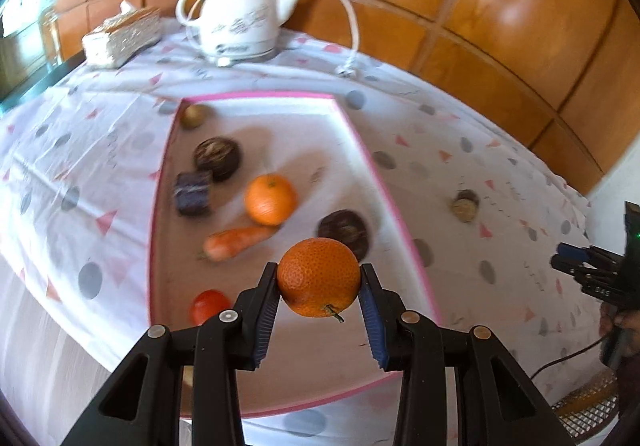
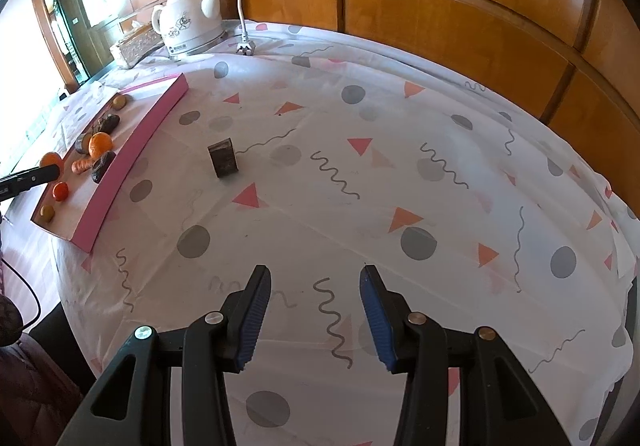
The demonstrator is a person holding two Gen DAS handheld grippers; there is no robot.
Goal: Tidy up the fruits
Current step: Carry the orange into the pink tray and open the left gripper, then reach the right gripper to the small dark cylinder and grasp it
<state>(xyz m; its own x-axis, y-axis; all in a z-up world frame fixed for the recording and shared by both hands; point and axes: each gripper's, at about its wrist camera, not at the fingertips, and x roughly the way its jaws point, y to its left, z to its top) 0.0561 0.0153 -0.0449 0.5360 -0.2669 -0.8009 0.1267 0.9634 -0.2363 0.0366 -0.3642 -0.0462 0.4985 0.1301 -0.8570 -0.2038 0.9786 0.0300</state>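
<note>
Left gripper (image 1: pixel 319 278) jaws tight on orange (image 1: pixel 318 276) above tray (image 1: pixel 256 96); right gripper (image 2: pixel 315 278) jaws apart, empty

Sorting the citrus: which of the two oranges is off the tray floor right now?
The orange pinched between the left tongs, stem facing the camera. The other orange lies in the pink tray beside the carrot.

We see a glossy orange-brown wooden panelled wall (image 2: pixel 440 18), bright with reflected daylight, curving directly behind the table covered in a white cloth patterned with grey dots and pink triangles (image 2: pixel 360 186). Left of this wall stands a wood-framed glass window (image 2: pixel 76 6).
</note>
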